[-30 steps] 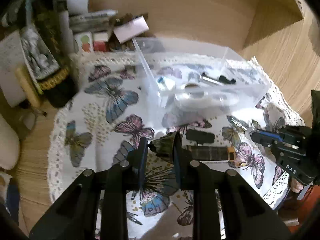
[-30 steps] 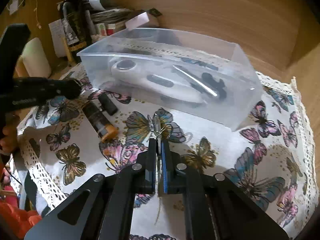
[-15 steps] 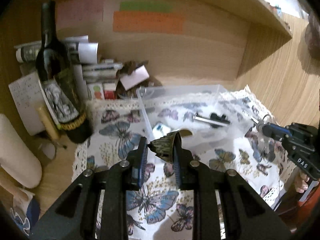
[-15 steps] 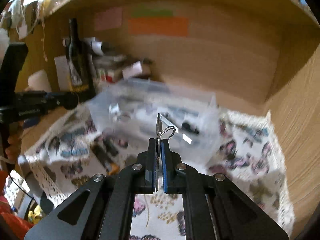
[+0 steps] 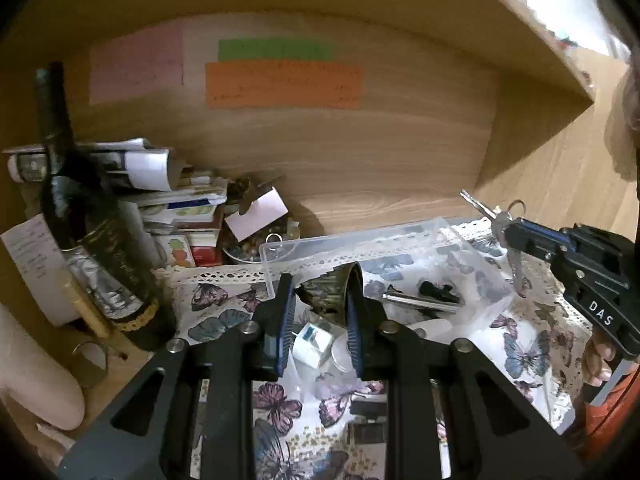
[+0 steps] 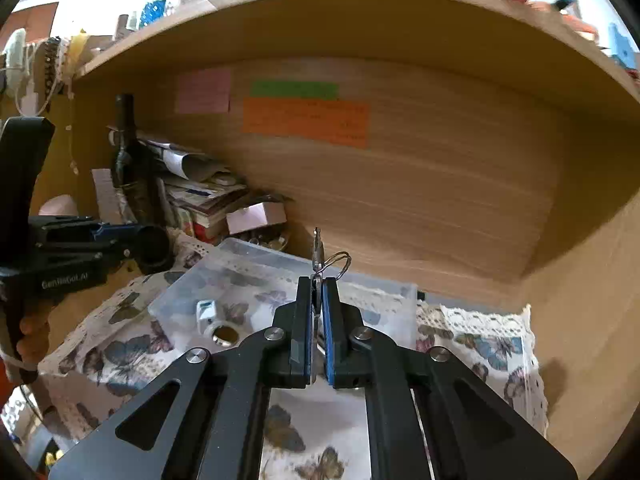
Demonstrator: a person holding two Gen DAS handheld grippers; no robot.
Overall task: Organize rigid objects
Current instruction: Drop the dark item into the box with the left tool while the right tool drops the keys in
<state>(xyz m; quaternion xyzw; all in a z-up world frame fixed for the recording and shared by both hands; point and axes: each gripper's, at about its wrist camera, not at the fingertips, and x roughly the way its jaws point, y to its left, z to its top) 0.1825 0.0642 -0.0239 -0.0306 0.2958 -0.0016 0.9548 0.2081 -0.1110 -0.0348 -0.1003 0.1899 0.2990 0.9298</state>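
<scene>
My left gripper (image 5: 320, 300) is shut on a dark, round roll-like object (image 5: 330, 292) and holds it above the near end of the clear plastic box (image 5: 360, 240). My right gripper (image 6: 317, 300) is shut on a bunch of keys with a ring (image 6: 326, 258), raised over the same box (image 6: 240, 252); it shows at right in the left wrist view (image 5: 508, 228). In the box lie a white cube (image 5: 312, 344), a silver rod (image 5: 420, 302) and a black clip (image 5: 434, 289).
A dark wine bottle (image 5: 76, 216), stacked papers and boxes (image 5: 176, 208) and a small bowl of bits (image 5: 256, 248) crowd the back left. The butterfly cloth (image 5: 520, 352) covers the table inside a wooden alcove (image 5: 400, 152). Dark objects lie on the cloth (image 5: 368, 408).
Both grippers have risen from the cloth and moved toward the box, each still shut on its object. The view now looks higher, at the alcove's back wall.
</scene>
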